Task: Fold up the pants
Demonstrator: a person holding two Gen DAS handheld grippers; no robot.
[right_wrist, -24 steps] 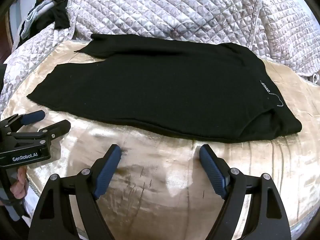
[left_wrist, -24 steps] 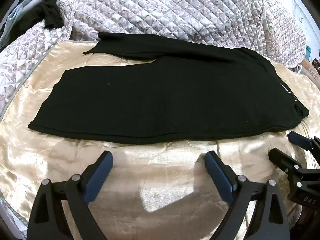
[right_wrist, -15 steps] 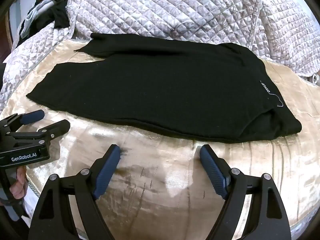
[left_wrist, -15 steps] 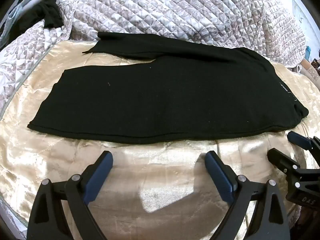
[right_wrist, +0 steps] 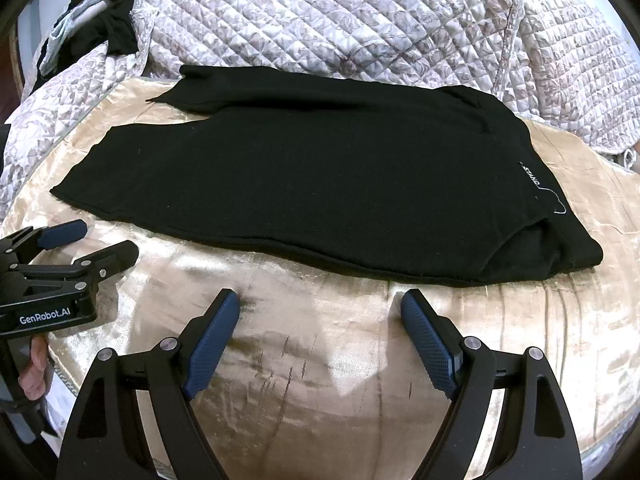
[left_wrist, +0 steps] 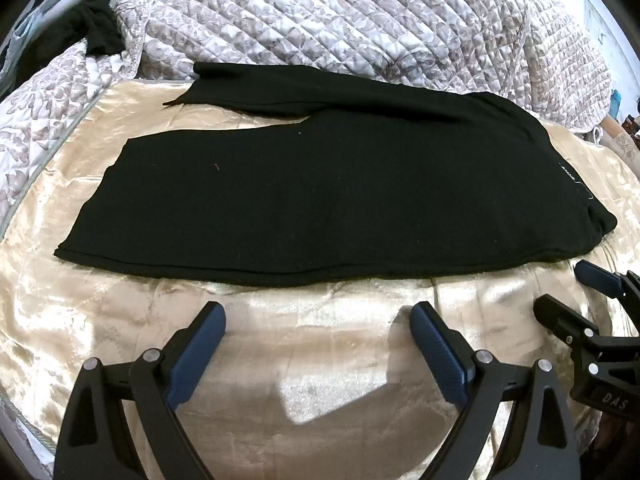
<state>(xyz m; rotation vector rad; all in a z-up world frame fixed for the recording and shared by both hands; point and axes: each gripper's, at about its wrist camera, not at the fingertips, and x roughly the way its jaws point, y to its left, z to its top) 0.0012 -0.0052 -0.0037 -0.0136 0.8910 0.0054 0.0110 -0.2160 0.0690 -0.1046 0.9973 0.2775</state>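
Pants [left_wrist: 340,192], one black pair, lie flat before two grippers, left [left_wrist: 318,320] and right [right_wrist: 320,308], fingers apart.

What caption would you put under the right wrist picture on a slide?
Open right gripper poised over a gold satin sheet, facing black pants laid flat, with the open left gripper alongside.

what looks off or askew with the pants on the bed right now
The pants lie mostly flat on the gold sheet, but the legs don't line up: the far leg sticks out past the near one. The waist corner is bunched, with a loose white thread.
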